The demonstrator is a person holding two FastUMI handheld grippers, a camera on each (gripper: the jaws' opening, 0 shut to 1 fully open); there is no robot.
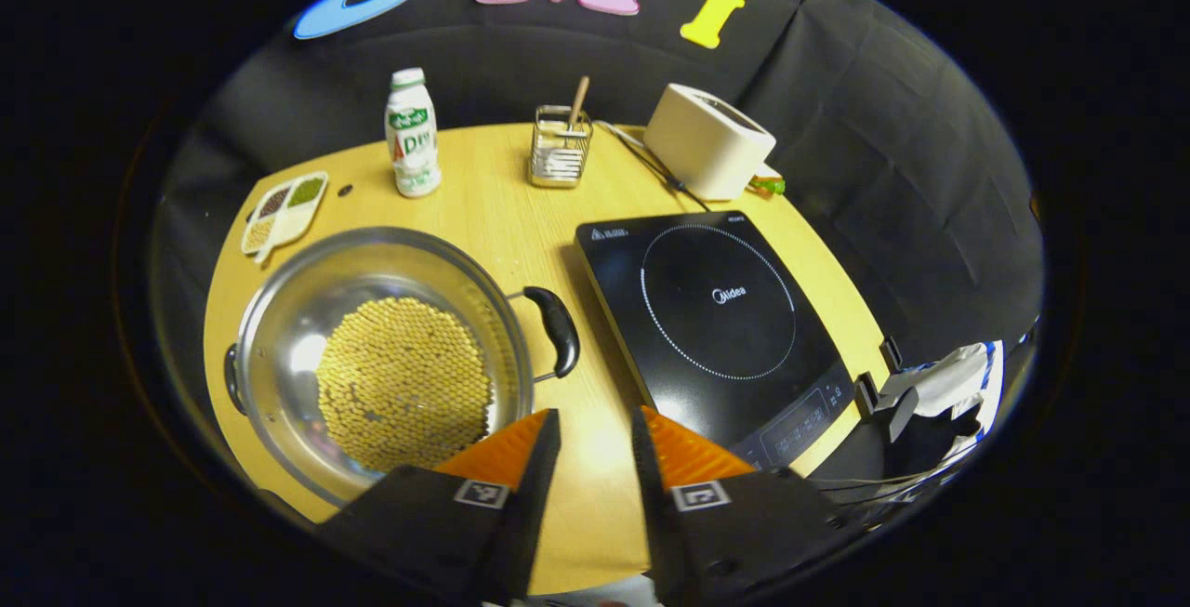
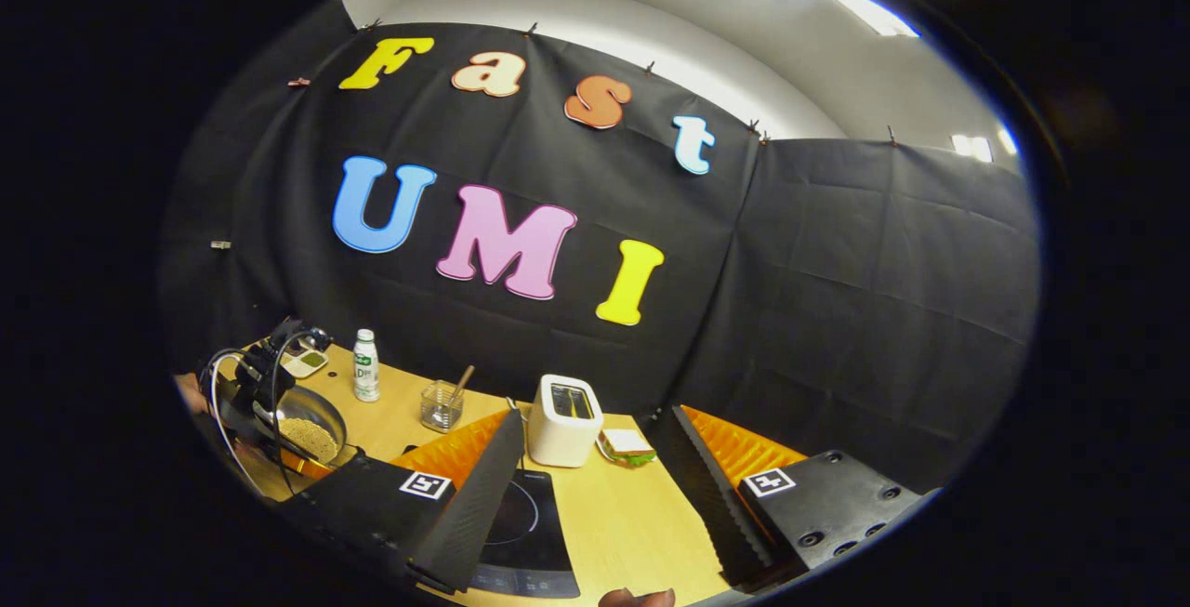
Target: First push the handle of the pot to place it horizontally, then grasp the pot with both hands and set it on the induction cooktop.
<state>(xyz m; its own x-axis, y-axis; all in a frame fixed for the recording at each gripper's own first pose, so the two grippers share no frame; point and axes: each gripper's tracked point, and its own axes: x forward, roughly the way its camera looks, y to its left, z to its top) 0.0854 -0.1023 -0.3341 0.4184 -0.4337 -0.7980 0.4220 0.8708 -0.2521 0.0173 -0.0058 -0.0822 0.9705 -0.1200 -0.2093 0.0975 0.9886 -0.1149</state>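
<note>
Left gripper view
Left gripper [image 1: 595,444]: we see its two fingers spread, nothing between them, hanging over the bare table [image 1: 521,235] between pot and cooktop.
Pot [image 1: 381,356]: we count one, steel, sitting on the table at the left, not on the cooktop; its bottom shows a pattern of small round dots.
Pot handles: we count two, one dark handle [image 1: 555,328] on the side toward the cooktop and one [image 1: 230,379] on the far left rim.
Cooktop [image 1: 716,328]: one, black, flat on the table just right of the pot, nothing on it.
Bottle [image 1: 412,133]: one, white with a green label, upright at the back.
Wire holder [image 1: 561,147]: one, with one wooden stick in it.
Toaster [image 1: 708,140]: one, cream, behind the cooktop.
Dish [image 1: 284,209]: one, split into compartments, back left.

Right gripper view
Right gripper [image 2: 586,481]: we see its two fingers spread wide, holding nothing, above the table edge.
Other gripper [image 2: 265,375]: one, at the far left above the pot [image 2: 311,426].
Sandwich [image 2: 628,447]: one, just beside the toaster [image 2: 565,419].
Cooktop [image 2: 521,519]: partly behind the near finger.
</note>
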